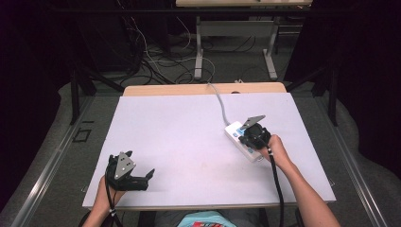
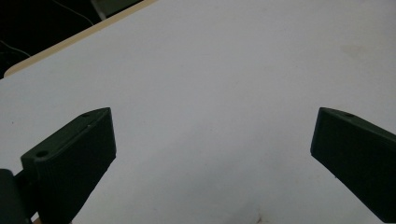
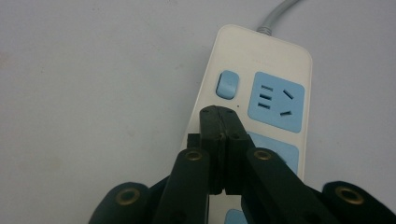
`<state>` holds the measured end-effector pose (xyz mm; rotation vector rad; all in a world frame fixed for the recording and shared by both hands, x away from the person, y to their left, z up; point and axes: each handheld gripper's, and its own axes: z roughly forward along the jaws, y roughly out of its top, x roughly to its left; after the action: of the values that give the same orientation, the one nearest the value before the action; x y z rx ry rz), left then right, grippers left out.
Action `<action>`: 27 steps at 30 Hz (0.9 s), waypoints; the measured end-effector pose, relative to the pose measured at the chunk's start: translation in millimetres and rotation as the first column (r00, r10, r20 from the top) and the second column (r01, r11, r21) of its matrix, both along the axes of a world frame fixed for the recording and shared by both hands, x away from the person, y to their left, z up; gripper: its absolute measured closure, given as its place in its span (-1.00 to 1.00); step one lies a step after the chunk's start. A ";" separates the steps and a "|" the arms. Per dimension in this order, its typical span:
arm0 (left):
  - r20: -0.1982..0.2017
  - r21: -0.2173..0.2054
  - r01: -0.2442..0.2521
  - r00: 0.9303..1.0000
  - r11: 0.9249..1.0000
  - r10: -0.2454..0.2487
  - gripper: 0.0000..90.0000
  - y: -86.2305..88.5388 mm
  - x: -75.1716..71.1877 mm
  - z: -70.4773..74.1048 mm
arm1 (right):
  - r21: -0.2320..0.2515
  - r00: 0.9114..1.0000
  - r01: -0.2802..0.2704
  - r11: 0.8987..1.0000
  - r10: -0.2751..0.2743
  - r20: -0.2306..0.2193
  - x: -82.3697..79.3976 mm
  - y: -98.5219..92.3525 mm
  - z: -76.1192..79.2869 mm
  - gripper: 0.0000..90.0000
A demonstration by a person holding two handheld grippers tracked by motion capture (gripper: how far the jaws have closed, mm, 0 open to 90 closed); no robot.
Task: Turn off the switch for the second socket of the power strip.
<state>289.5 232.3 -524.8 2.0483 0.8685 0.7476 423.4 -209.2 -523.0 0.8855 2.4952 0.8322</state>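
A white power strip (image 3: 261,88) with blue sockets and a blue switch button (image 3: 227,84) lies on the white table top (image 1: 189,127), its grey cord (image 1: 220,101) running to the far edge. In the high view the power strip (image 1: 237,133) sits right of the middle. My right gripper (image 3: 219,112) hovers over it with jaws pressed together and nothing between them, tips just below the button. My right gripper (image 1: 254,135) is held by a hand. Near the front left corner my left gripper (image 1: 149,176) rests with jaws wide apart and empty; its fingers (image 2: 74,158) frame bare table.
A wooden table edge (image 1: 203,88) shows beyond the white board. Cables (image 1: 156,61) lie on the floor behind, beside a second table's metal legs (image 1: 199,52). Dark curtains stand at both sides.
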 end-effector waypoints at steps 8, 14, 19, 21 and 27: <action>-0.001 0.001 0.000 1.000 1.000 0.000 -1.00 0.0 -0.1 0.1 | -0.002 1.000 0.005 1.000 -0.005 -0.003 0.2 -0.5 0.3 1.00; -0.007 -0.007 -0.001 1.000 1.000 0.001 -1.00 -0.7 -0.4 -0.3 | -0.001 1.000 0.013 1.000 -0.013 -0.002 -0.2 0.4 0.0 1.00; -0.007 -0.007 -0.001 1.000 1.000 0.001 -1.00 -0.8 -0.4 -0.2 | 0.015 1.000 0.011 1.000 -0.010 -0.018 0.6 -0.9 0.1 1.00; -0.007 -0.005 0.000 1.000 1.000 0.000 -1.00 -0.9 -0.5 -0.1 | 0.014 1.000 0.010 1.000 -0.010 -0.016 0.6 -0.8 0.1 1.00; -0.005 -0.001 0.002 1.000 1.000 -0.002 -1.00 -0.9 -0.6 0.1 | 0.035 0.999 0.035 0.999 -0.034 -0.031 -0.4 -0.7 -0.5 1.00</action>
<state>288.9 231.4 -524.7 2.0510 0.8697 0.7413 423.0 -209.9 -523.5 0.9568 2.4913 0.8599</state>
